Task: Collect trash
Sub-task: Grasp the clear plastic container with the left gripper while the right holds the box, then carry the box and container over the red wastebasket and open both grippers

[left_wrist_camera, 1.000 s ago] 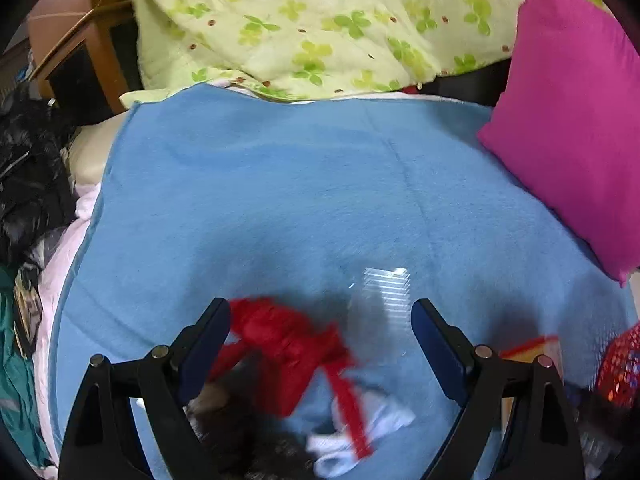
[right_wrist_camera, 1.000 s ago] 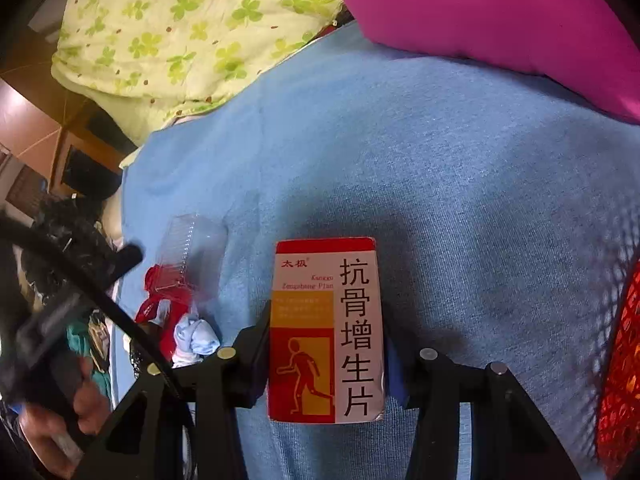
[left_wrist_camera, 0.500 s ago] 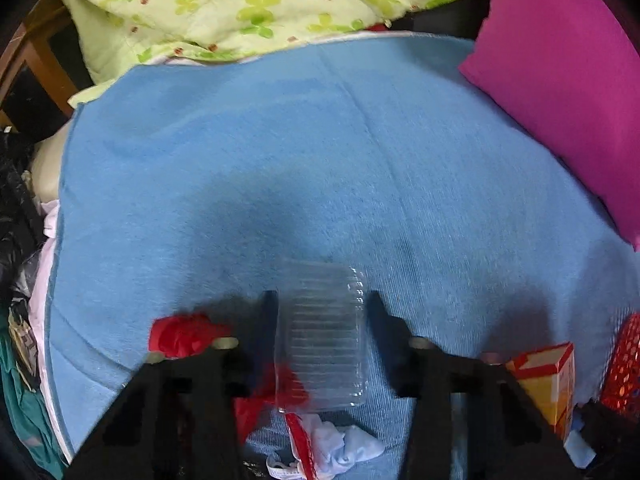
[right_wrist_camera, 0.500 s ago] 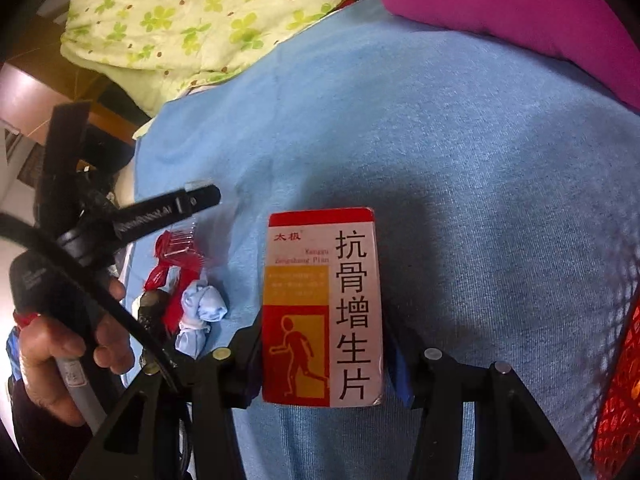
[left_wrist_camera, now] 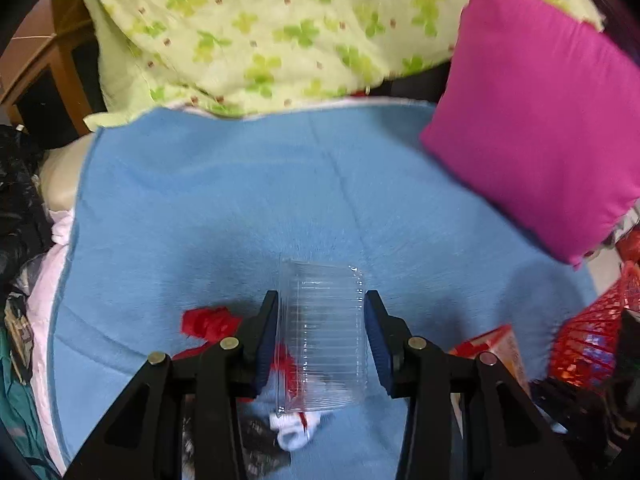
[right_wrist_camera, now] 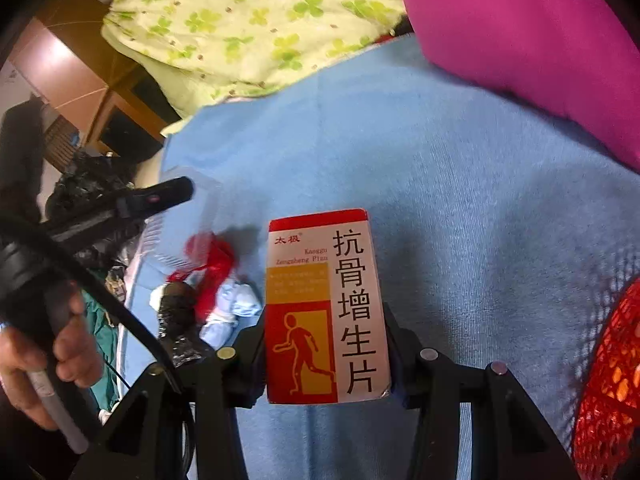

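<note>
My left gripper is shut on a clear ribbed plastic container, held above the blue blanket. Under it lie a red scrap, a crumpled white tissue and a dark wrapper. My right gripper is shut on a red, yellow and white medicine box with Chinese print, lifted off the blanket. In the right wrist view the left gripper's finger and a person's hand show at the left, above the red scrap.
A red mesh basket stands at the right edge of the bed. A magenta pillow and a green clover quilt lie at the back. Black bags and wooden furniture are off the left side.
My left gripper closed on the clear container and lifted it off the pile. The right gripper rose a little with the box in it.
</note>
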Motion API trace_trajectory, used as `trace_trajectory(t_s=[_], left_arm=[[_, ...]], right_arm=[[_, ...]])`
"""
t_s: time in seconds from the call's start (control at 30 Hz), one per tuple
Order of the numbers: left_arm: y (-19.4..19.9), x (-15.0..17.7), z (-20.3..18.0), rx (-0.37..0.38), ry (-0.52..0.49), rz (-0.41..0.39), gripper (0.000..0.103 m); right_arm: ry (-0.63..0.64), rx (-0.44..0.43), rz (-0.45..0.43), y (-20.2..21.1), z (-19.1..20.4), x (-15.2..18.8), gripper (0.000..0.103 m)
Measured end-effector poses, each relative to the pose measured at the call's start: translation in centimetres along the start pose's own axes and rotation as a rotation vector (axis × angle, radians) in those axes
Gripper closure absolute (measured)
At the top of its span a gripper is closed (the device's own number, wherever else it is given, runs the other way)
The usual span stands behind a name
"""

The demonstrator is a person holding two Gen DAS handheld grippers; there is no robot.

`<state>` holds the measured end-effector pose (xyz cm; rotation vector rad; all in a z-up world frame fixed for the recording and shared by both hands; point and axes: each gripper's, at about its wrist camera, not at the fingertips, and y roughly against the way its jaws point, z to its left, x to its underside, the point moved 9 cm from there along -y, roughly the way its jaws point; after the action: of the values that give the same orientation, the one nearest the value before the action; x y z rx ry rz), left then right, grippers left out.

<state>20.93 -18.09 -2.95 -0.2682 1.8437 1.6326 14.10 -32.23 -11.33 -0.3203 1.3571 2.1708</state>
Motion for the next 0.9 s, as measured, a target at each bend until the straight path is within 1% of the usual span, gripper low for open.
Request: trace_trajectory(t_s=[0.1, 0.23, 0.37, 0.43, 0.53, 0.63, 0.77, 0.9], left_arm=[[4.0, 0.8, -0.4, 0.015, 0.008, -0.055, 0.059], [8.5, 2.3, -0.4, 0.033, 0.025, -0.107, 0.059], [12.2, 4.0, -0.5, 0.04, 0.038, -0.163, 0.059], [13.8, 5.0, -0.7, 0.046, 0.045, -0.188, 0.059], [15.2, 6.2, -1.2, 0.062, 0.057, -0.214, 0.059], [16.0, 7.2, -2.0, 0.053, 0.066, -0.241, 0.059], [16.9, 7.7, -3.5, 0.004, 0.046, -0.284, 0.059], [17.7, 7.3, -6.0, -0.035, -0.006, -0.351, 0.059]], right_arm=[[0.029, -0.007, -0.059, 2.0, 0.8, -0.2, 0.053], [0.058, -0.021, -0.154, 5.4, 1.5, -0.6, 0.053], [0.087, -0.039, -0.27, 10.0, 2.4, -0.8, 0.053], [0.09, -0.05, -0.313, 11.7, 2.6, -0.5, 0.053], [0.093, -0.059, -0.38, 14.6, 2.3, 0.2, 0.053], [0.096, -0.057, -0.432, 16.9, 1.9, 1.1, 0.053], [0.125, -0.042, -0.529, 20.2, 1.3, 1.8, 0.053], [0.134, -0.026, -0.592, 22.1, 0.2, 1.6, 0.053]])
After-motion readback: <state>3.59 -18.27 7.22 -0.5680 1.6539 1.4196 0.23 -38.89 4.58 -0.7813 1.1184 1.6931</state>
